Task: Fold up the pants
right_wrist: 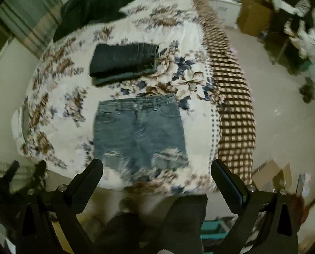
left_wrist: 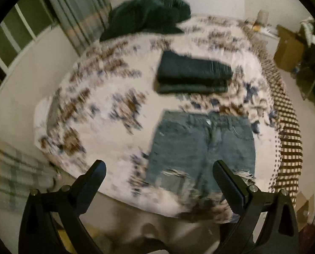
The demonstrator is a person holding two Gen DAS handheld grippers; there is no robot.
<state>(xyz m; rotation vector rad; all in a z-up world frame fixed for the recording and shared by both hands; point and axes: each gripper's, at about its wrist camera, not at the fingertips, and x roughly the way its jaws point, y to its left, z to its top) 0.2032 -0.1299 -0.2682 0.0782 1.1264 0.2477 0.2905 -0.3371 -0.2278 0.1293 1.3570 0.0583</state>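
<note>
faded denim jeans [right_wrist: 139, 134] with ripped, frayed knees lie flat on the floral bed [right_wrist: 58, 114], waistband at the far end, legs running toward the near edge. folded dark pants [right_wrist: 123, 62] sit beyond. left gripper [left_wrist: 159, 174] and right gripper [right_wrist: 157, 173] jaws gape, holding nothing.

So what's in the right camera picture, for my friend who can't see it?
Light blue ripped jeans lie flat on a flowery bed, waistband at the far end, with the open right tool above the bed's near edge. Beyond them sits a folded pair of dark jeans, and a dark green heap near the far corner.
</note>
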